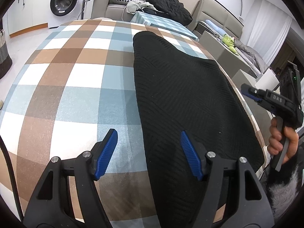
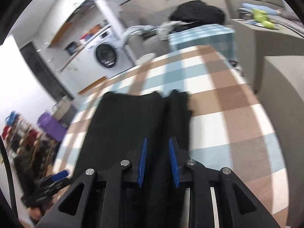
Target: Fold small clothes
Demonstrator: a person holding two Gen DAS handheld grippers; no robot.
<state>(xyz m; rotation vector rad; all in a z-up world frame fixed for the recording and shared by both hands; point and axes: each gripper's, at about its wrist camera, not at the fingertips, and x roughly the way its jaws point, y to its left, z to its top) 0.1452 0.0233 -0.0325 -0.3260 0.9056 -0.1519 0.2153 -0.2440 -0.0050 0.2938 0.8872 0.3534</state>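
A black ribbed knit garment (image 1: 182, 98) lies flat and lengthwise on the checked tablecloth (image 1: 72, 79). My left gripper (image 1: 149, 142) is open wide just above its near end, the right finger over the cloth and the left finger over the table. My right gripper (image 1: 245, 92) shows at the right edge, off the table side, jaws close together. In the blurred right wrist view the garment (image 2: 129, 117) lies ahead with a folded strip along its right side. The right gripper (image 2: 157, 142) hovers above it, jaws narrowly parted, nothing between them.
A washing machine (image 1: 63, 1) stands at the back left. A sofa with a black jacket (image 1: 169, 3) and loose clothes is behind the table. A grey side table (image 1: 224, 45) holds a green object. The left gripper (image 2: 57, 176) appears at lower left in the right wrist view.
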